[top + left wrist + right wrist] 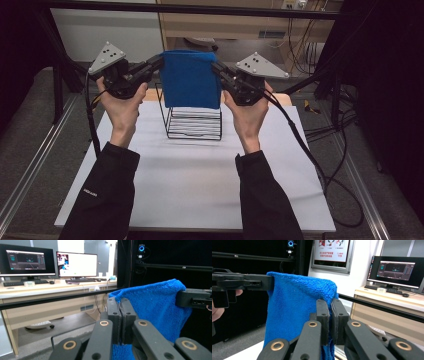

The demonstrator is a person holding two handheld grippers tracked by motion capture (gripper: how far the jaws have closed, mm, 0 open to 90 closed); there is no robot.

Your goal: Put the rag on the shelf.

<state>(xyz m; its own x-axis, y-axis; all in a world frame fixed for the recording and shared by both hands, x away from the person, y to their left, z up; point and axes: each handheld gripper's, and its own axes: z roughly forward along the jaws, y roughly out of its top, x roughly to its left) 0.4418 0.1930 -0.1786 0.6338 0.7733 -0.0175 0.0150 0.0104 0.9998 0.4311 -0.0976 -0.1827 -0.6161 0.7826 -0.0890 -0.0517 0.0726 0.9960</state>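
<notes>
A blue towel [190,79] hangs folded in the air above a black wire rack [194,122], stretched between both grippers. My left gripper [159,62] is shut on the towel's upper left corner, and my right gripper [216,66] is shut on its upper right corner. In the left gripper view the jaws [120,305] pinch the towel [157,307], with the other gripper [193,298] clamped on its far corner. In the right gripper view the jaws [330,307] press on the towel [294,307], and the other gripper [242,283] holds the far edge.
The rack stands at the far middle of a white table top [200,185]. Metal frame rails [30,165] run along both sides, and cables [320,165] trail off to the right. A desk with monitors [75,265] stands beyond the table.
</notes>
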